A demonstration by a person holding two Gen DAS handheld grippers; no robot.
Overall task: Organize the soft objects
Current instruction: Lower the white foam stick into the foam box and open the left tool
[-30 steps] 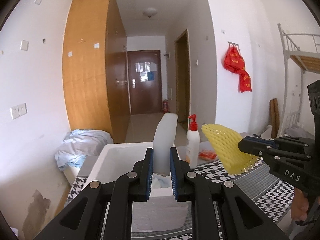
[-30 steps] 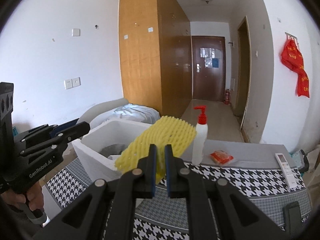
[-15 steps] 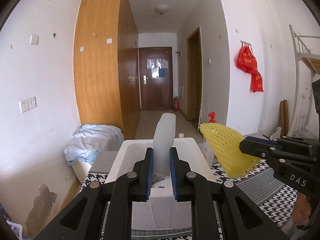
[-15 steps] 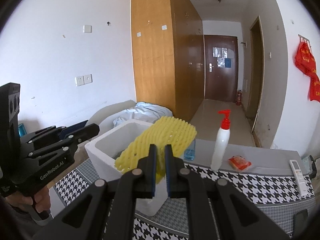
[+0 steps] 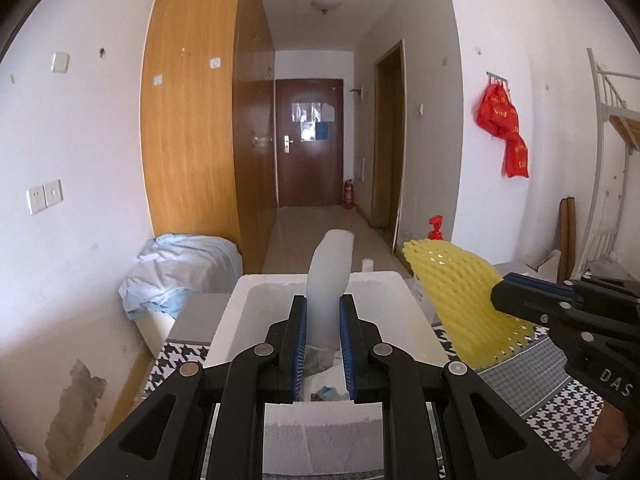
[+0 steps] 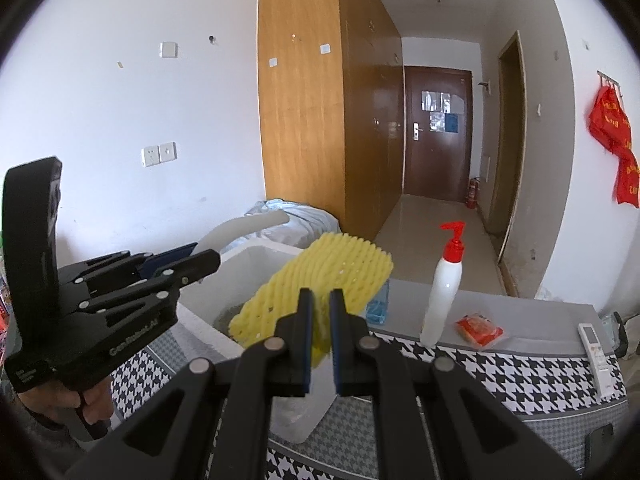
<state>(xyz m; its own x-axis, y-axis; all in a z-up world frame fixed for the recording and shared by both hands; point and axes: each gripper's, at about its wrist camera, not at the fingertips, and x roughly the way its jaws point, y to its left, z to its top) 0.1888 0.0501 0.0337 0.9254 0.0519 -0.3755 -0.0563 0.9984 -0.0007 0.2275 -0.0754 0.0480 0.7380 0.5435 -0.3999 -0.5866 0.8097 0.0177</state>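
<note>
Bedding pile (image 5: 182,268), pale blue, sits far left against the wall, w/ a wooden wardrobe (image 5: 192,132) behind it. Next to the right, at the left end of the bench (image 6: 500,364) w/ its black-and-white houndstooth cover, stands a white foam box (image 5: 400,312), open on top. Some crumpled stuff already lies in its bottom; can't tell what exactly.

Left hand-held gripper (image 5: 323,344) is closed tight on a pale grey foam piece (image 5: 328,280), a soft curved strip that sticks up and forward between the blue pads. It hangs over the near part of the box opening, not yet inside.

Right of that, the right hand-held gripper (image 6: 320,336) is pinched nearly shut on a yellow foam net (image 6: 320,280), the mesh sleeve kind used round fruit. The net is squashed thin at the pads and fans out beyond them. It hangs at the box's right rim, partly over the opening.

Farther right on the bench: a small blue-tinted container (image 6: 378,304) half hidden behind the net, a white pump bottle (image 6: 444,296) w/ red top, an orange packet (image 6: 480,328), and a white remote (image 6: 596,348) near the right edge.

Progress, as a judgement: approx. mid-task. Both soft items are picked up and brought to the box, so the grasp and carry look done. Left to do: lower each into the box and let go. The packet may also need sorting; unclear.
</note>
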